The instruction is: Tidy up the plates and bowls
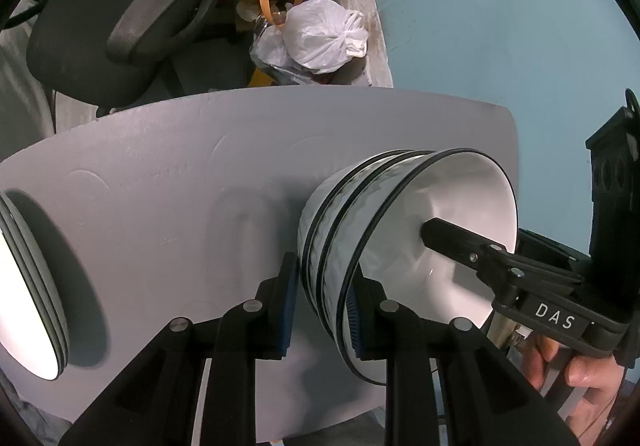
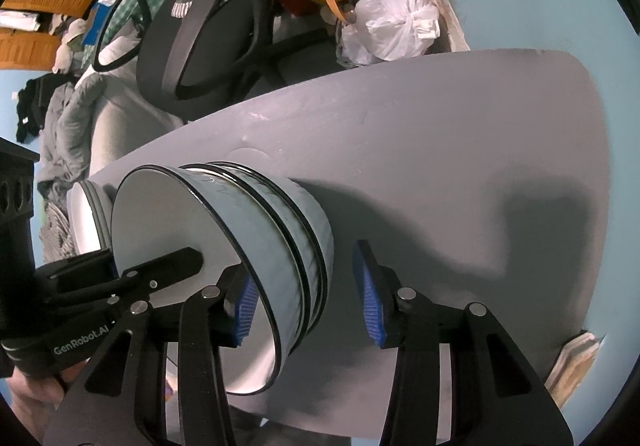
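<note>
White nested bowls (image 1: 360, 246), both grippers (image 1: 322, 302) (image 2: 308, 310) straddling rim

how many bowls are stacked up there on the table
3, going by the black rims: all nested in one bowl stack on the gray table, between both grippers. The outermost sits against the table, one nests in it, and the top one faces outward. More could be hidden inside.

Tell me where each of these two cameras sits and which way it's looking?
Left wrist: rides the left gripper, looking along its fingers straddling the bowl stack on the grey table; the right gripper and a hand show.
Right wrist: rides the right gripper, its fingers spread around that stack's rim.
Shared: bowls, plates, table, chair, white bag.
</note>
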Action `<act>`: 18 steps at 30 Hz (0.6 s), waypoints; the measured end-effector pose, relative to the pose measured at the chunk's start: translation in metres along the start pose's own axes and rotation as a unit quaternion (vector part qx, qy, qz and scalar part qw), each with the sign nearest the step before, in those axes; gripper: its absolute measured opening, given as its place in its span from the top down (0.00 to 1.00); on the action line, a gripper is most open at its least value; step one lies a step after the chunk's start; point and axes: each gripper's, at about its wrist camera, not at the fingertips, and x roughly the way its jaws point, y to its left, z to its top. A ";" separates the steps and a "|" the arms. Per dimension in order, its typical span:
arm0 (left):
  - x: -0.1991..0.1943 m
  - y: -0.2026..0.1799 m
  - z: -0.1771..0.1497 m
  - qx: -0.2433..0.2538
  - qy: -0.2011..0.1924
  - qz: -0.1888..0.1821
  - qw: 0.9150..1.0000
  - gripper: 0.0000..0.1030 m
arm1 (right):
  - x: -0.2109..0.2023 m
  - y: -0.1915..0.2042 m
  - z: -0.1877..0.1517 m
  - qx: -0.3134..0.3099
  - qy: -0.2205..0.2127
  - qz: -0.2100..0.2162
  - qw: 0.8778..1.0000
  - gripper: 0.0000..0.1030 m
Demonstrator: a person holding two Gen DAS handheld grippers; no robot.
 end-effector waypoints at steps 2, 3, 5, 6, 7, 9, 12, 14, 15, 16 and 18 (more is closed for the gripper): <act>0.000 -0.001 0.000 0.001 -0.001 0.005 1.000 0.79 | 0.000 0.000 0.000 -0.002 0.000 0.000 1.000 0.59; 0.001 -0.003 0.000 0.003 -0.002 0.008 1.000 0.79 | 0.001 0.000 0.000 -0.003 0.001 0.000 1.000 0.59; 0.002 -0.005 0.000 0.005 -0.006 0.015 1.000 0.79 | 0.000 0.000 0.000 0.001 0.001 0.001 1.000 0.59; 0.001 -0.005 -0.001 0.005 -0.007 0.016 1.000 0.79 | 0.001 -0.001 -0.001 0.006 0.002 0.004 1.000 0.59; 0.001 -0.005 -0.001 0.005 -0.007 0.017 1.000 0.79 | 0.001 -0.001 -0.001 0.007 0.002 0.005 1.000 0.59; 0.001 -0.004 -0.001 0.003 -0.006 0.015 1.000 0.79 | 0.001 -0.001 -0.001 0.009 0.002 0.007 1.000 0.59; 0.001 -0.003 0.000 0.003 -0.006 0.014 1.000 0.79 | 0.002 -0.002 0.000 0.012 0.008 0.012 1.000 0.59; 0.001 -0.003 0.000 0.002 -0.006 0.014 1.000 0.78 | 0.003 -0.001 0.000 0.010 0.012 0.013 1.000 0.59; 0.001 -0.003 0.000 0.000 -0.007 0.015 1.000 0.78 | 0.003 -0.002 0.001 0.009 0.015 0.015 1.000 0.59; 0.001 -0.003 0.000 -0.001 -0.007 0.015 1.000 0.79 | 0.003 -0.002 0.001 0.010 0.018 0.017 1.000 0.60; 0.001 -0.003 0.002 -0.004 -0.008 0.020 1.000 0.79 | 0.004 -0.001 0.002 0.006 0.024 0.026 0.999 0.67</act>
